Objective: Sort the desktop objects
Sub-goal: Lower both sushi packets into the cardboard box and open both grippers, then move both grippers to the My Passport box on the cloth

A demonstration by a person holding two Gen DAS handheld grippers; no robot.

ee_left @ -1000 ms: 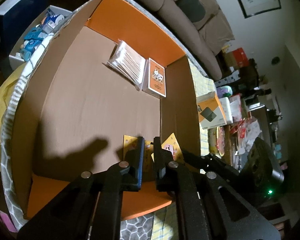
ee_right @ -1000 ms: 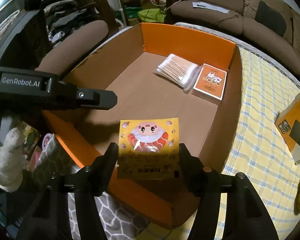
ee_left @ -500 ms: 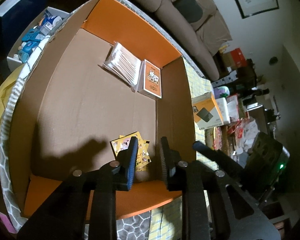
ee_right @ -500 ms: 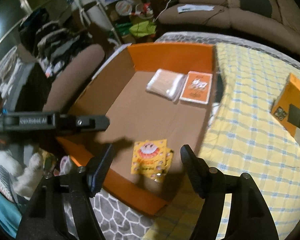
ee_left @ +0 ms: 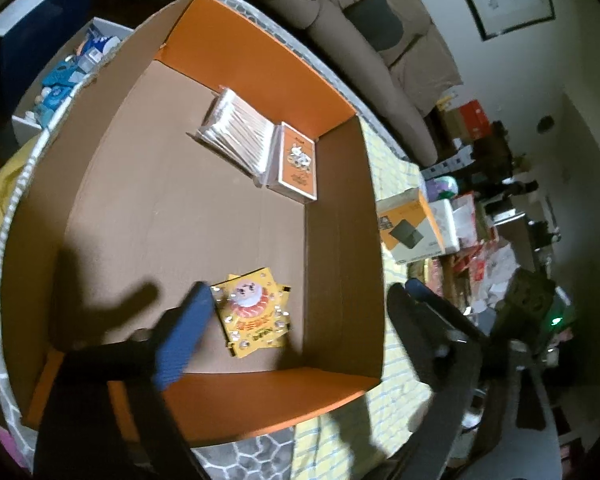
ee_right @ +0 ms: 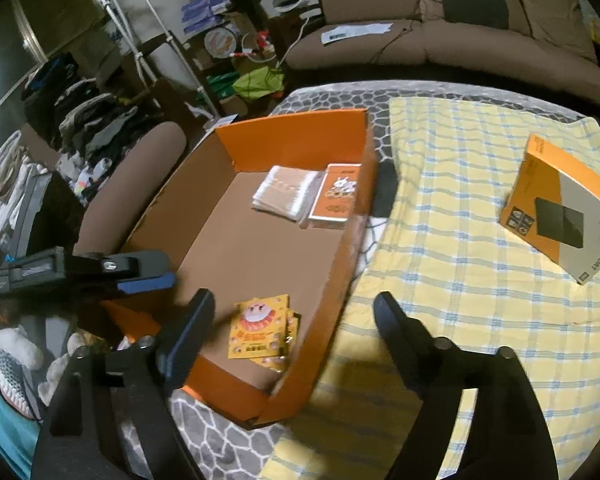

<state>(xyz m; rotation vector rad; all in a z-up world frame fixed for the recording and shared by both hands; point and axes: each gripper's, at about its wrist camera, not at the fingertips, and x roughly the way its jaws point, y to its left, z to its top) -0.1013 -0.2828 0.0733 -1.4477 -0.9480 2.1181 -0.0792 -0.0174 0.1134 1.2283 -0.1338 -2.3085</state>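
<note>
Yellow sticker packets (ee_left: 256, 312) lie flat inside the orange cardboard box (ee_left: 260, 396), near its front wall, likely grouped apart from the cotton-swab pack (ee_left: 236, 134) (rear corner). Left gripper (ee_left: 300, 308) and right gripper (ee_right: 296, 312) jaws just spread wide, nothing between them. Packets: cartoon face, overlapping.

The one legible text is "PASSPORT", printed along the white side edge of the orange-and-grey hard-drive box (ee_right: 562, 210), which lies on the yellow checked cloth (ee_right: 452, 280). The other printing is too blurred to read.
</note>
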